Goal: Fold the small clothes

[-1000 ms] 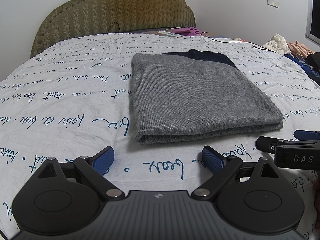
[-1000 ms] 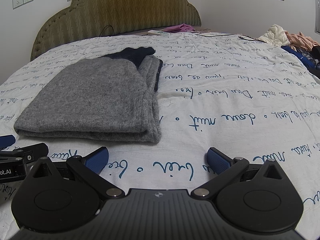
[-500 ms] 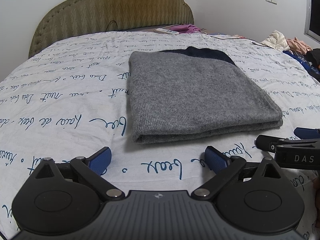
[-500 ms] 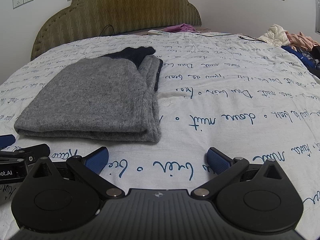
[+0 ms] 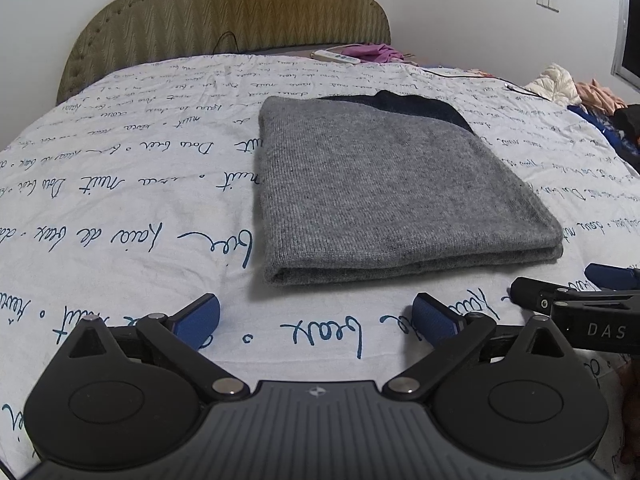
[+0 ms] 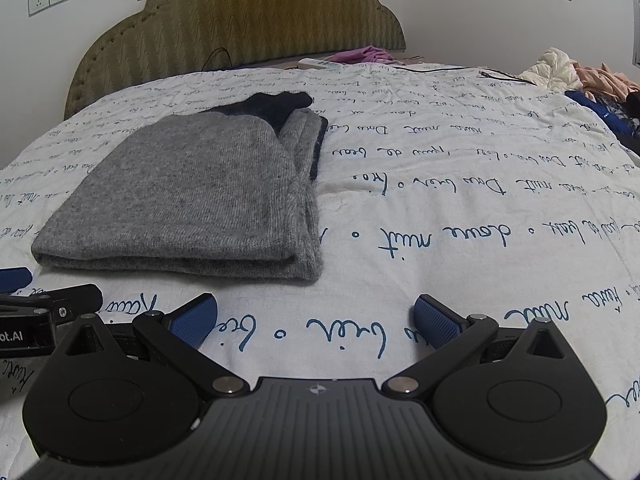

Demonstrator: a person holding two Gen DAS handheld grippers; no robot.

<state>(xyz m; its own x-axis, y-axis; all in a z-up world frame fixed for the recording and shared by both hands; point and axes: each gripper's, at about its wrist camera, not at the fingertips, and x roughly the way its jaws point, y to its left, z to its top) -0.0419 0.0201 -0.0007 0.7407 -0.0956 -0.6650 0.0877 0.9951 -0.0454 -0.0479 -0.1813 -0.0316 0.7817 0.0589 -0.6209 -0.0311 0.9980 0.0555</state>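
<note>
We are holding both tongs low over the bed (image 5: 120, 208), just short of the near edge of the grey knit garment (image 5: 392, 192). The garment is lying flat on the printed bedspread in a tidy rectangle, its layers stacked at the near fold and a dark navy part (image 6: 276, 108) peeking out at the far end, toward the headboard (image 6: 240, 28).

The left tongs (image 5: 316, 318) are standing wide apart with nothing between them; they have just been opening the last bit. The right tongs (image 6: 316, 318) are spread wide too, over bare sheet, empty. In the left wrist view the right tool is showing at the right edge, near the garment's near right corner but apart from it.

We are judging that the folding of this piece is essentially finished and that we are in the release-and-retreat step. The next move, as we are reading it, calls either for one more fold, gripping the near corners together and carrying them evenly toward the headboard, or for turning toward the heap of clothes (image 6: 576, 76) at the far right of the bed to fetch another piece.
</note>
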